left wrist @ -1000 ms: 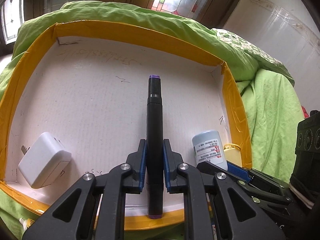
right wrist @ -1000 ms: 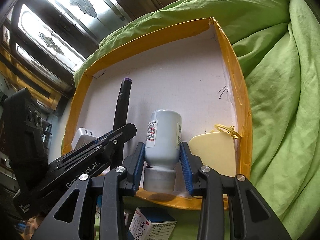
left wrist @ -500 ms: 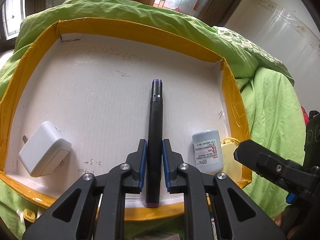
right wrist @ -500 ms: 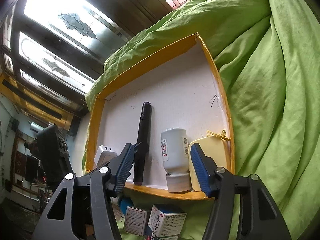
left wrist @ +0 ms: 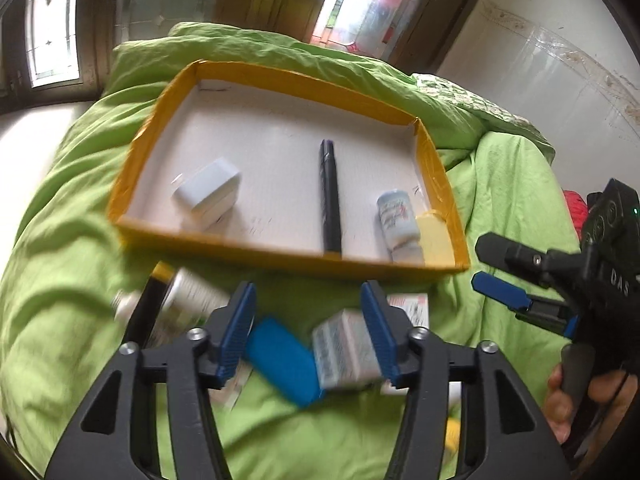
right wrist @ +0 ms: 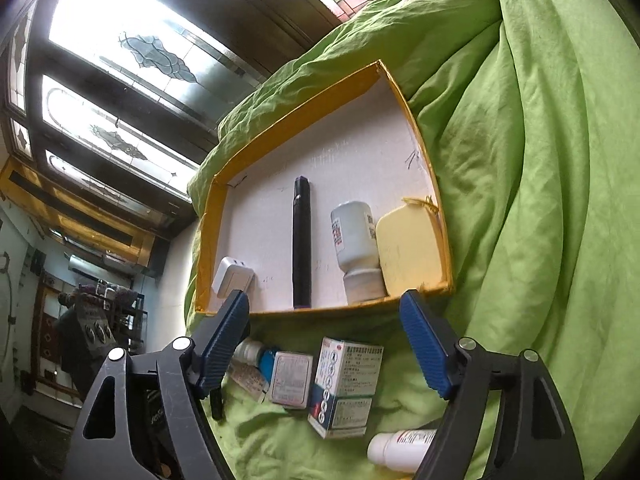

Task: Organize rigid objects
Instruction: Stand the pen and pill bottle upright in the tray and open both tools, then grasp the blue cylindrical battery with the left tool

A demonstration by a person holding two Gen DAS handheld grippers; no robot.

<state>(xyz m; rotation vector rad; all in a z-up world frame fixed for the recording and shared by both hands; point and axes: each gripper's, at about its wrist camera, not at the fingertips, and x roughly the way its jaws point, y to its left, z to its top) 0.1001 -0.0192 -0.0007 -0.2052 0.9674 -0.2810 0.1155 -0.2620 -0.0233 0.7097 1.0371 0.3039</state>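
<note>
my left gripper fingers opening, nothing gripped | my right gripper fingers opening, empty | black pen, white bottle lie in yellow-rimmed box, beyond both fingertips

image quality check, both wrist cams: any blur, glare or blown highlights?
Left wrist: motion blur, worst on the near clutter such as the blue case; the yellow-rimmed tray is softer than in the right view. Right wrist: sharp on the black pen, but the stained-glass window is blown out. Both: strong fisheye bending.
</note>
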